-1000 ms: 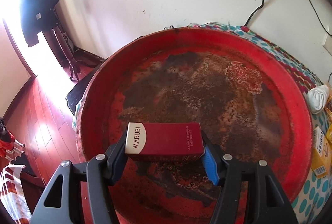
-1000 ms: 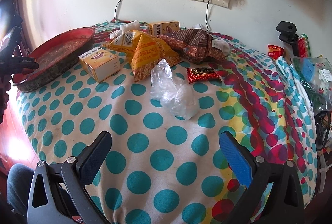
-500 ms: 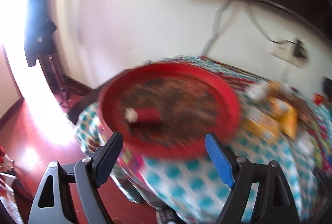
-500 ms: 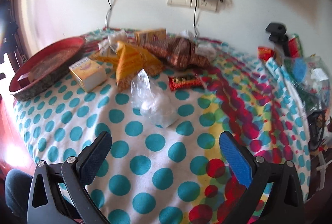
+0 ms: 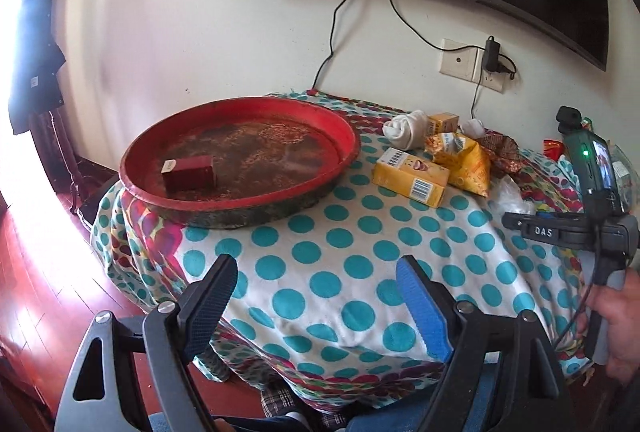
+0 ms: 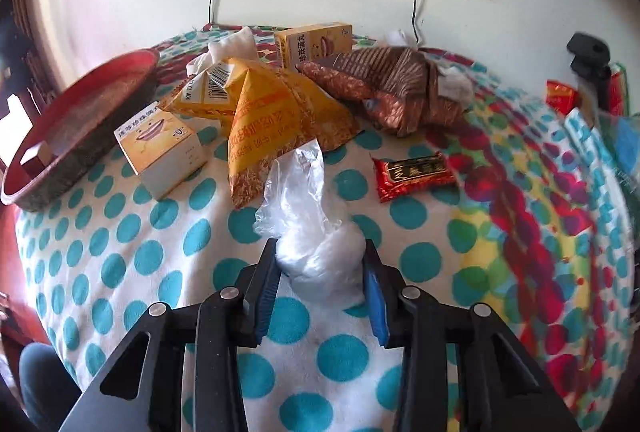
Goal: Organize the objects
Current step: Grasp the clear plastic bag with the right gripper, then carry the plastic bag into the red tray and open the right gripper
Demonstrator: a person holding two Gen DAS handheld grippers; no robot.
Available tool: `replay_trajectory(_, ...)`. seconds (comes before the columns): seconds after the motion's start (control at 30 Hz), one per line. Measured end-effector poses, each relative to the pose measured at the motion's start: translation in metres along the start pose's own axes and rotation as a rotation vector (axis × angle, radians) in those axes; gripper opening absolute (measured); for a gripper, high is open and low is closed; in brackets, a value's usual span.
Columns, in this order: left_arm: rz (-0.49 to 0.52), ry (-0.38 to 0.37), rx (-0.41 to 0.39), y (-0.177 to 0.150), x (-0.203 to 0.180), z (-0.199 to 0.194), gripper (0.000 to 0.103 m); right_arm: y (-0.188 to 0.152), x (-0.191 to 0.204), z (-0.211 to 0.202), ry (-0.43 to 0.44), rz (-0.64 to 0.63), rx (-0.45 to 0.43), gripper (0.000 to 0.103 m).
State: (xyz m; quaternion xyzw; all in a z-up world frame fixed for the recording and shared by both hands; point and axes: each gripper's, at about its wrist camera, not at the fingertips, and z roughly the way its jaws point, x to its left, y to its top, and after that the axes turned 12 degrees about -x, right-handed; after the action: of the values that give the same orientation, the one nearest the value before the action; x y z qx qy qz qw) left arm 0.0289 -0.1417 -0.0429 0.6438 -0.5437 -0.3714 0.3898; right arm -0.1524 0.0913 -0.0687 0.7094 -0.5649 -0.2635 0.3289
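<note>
Right gripper (image 6: 320,272) pinches a crinkled clear plastic bag (image 6: 316,244); slippery film may slide free. Left gripper (image 5: 316,296) gapes empty.

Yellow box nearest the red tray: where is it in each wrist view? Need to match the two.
Left wrist: yellow box right of centre, lying flat just right of the red tray.
Right wrist: yellow box left of centre, between the tray and the yellow packet.
Shared landmark: the red tray, beside the box in both views.
</note>
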Motion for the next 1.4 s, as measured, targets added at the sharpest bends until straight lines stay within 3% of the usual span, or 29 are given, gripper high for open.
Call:
replay_trajectory(0.13,0.028,0.002,-0.024,0.0,-0.004,-0.002,0.084,0.004,0.001,-0.01,0.002,-0.009,-0.044,0.034)
replay_trajectory(0.27,-0.007,-0.001,-0.017,0.001,0.002,-0.002,0.084,0.008,0.005,-0.029,0.015,-0.017,-0.085,0.034)
replay_trajectory(0.53,-0.023,0.031,-0.024,0.003,0.009,-0.004,0.084,0.023,0.058,-0.042,0.138,-0.117,-0.111,0.034)
replay_trajectory(0.77,-0.015,0.102,0.002,-0.001,0.017,0.002,0.084,0.041,0.142,-0.022,0.275,-0.277,-0.095,0.034)
replay_trajectory(0.97,-0.072,0.179,0.035,-0.004,0.043,0.01,0.084,0.063,0.195,0.004,0.3,-0.37,-0.088,0.034)
replay_trajectory(1.23,-0.14,0.182,0.062,-0.006,0.062,0.016,0.084,0.084,0.243,0.038,0.324,-0.423,-0.035,0.034)
replay_trajectory(1.4,-0.169,0.173,0.074,-0.007,0.067,0.019,0.084,0.079,0.261,0.054,0.322,-0.46,-0.02,0.035)
